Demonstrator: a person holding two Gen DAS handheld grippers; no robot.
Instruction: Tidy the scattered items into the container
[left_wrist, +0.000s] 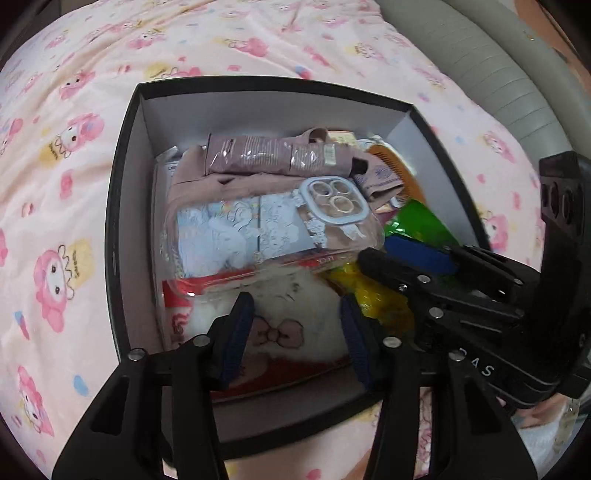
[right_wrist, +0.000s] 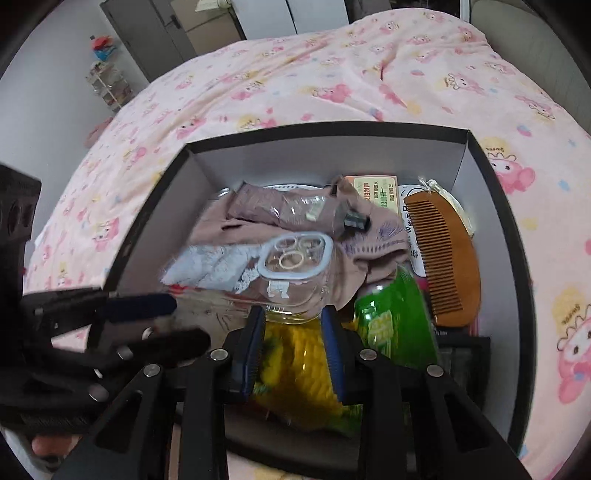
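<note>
yellow packet (right_wrist: 299, 354) blurred between right gripper (right_wrist: 295, 350) fingers, half hidden.

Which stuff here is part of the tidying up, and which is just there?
Part of the job:
- black box
- clear phone case
- wooden comb
- green can
- yellow packet
- left gripper
- right gripper

Just there:
- pink bedsheet
- shelf by the wall
</note>
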